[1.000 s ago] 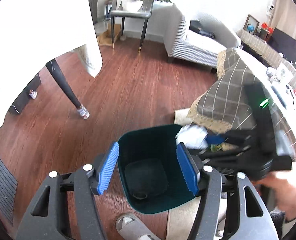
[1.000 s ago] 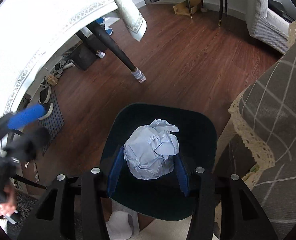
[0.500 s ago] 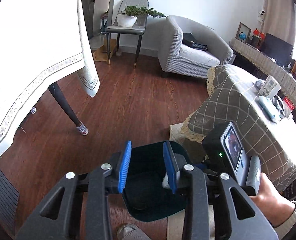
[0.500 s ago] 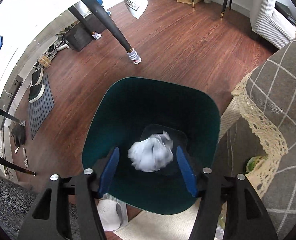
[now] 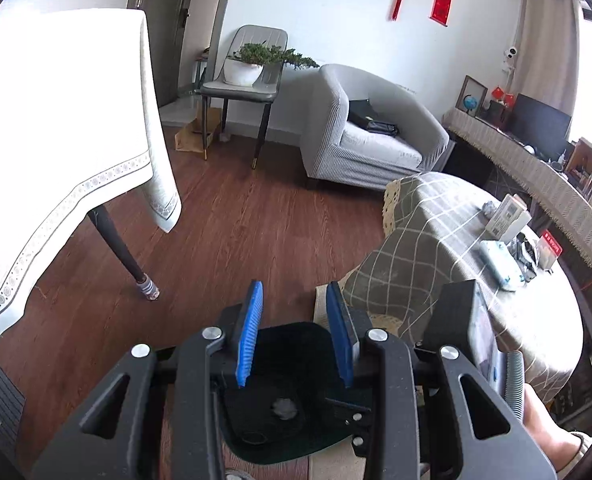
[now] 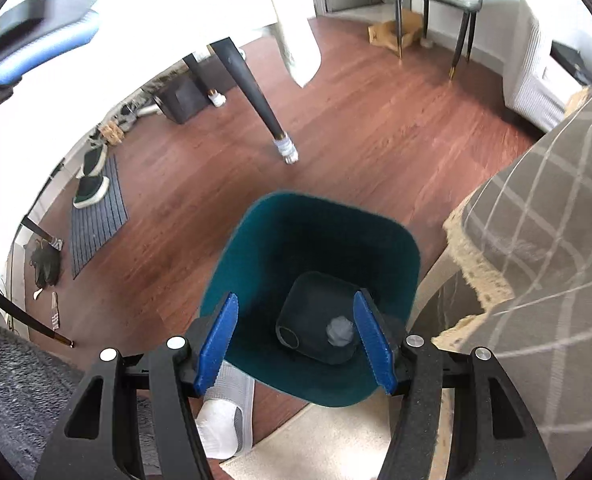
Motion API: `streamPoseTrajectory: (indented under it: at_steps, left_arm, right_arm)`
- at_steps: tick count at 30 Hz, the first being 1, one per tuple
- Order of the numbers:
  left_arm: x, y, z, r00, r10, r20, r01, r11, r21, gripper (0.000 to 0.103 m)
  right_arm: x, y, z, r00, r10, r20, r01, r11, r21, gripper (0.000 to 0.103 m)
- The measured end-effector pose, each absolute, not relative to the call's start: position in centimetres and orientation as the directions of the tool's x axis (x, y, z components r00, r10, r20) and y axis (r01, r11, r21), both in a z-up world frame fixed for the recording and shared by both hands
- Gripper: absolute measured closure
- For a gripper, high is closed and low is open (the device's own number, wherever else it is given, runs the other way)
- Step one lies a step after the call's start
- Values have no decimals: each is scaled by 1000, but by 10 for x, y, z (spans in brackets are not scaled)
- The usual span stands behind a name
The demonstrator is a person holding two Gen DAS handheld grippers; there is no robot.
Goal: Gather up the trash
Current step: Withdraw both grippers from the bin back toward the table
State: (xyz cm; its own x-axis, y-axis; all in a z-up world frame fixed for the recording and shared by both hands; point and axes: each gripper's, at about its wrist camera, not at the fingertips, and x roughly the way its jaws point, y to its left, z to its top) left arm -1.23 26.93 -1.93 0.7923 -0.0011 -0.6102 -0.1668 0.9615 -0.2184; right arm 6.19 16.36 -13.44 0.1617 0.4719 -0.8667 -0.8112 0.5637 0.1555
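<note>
**Paper ball in the bin, both claws empty**

The crumpled paper ball [image 6: 339,330] lies at the bottom of the dark green bin [image 6: 256,240], which stands on the wooden floor [image 6: 375,132] just beside the low worktop [image 5: 435,240] with the checked cloth. In the left wrist view the same ball [image 5: 284,407] shows as a small pale lump deep in the bin [image 5: 296,330].

The right claw [image 6: 296,340] hangs above the bin mouth, its blue pads spread apart with nothing between them; the ball is far below. The left claw [image 5: 294,334] has its pads drawn in close, gripping nothing, with only the bin and floor behind them.

As a judgement, the ball is very light and soft. It would crush and spring back under the pads, so a gentle pinch across its middle is enough, and a loose pinch could let it slip. On the far right of the worktop sit a white box [image 5: 509,216], a pale blue packet [image 5: 499,266] and a small crumpled scrap [image 5: 487,208], which may be the next trash; I cannot tell for certain.
</note>
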Motion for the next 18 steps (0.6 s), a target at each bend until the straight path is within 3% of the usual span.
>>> streamPoseTrajectory:
  at_steps: [14,18]
  left_arm:
    - [3,229,4,821,-17,-571,-133,966,-220,66]
    - [9,212,7,822,-34,-568,-113,968,-222,52]
  right_arm:
    - [53,104,-50,299,604,-739,-815,565,131,48]
    - [56,81,-36,338,611,-715,-799,588,125,48]
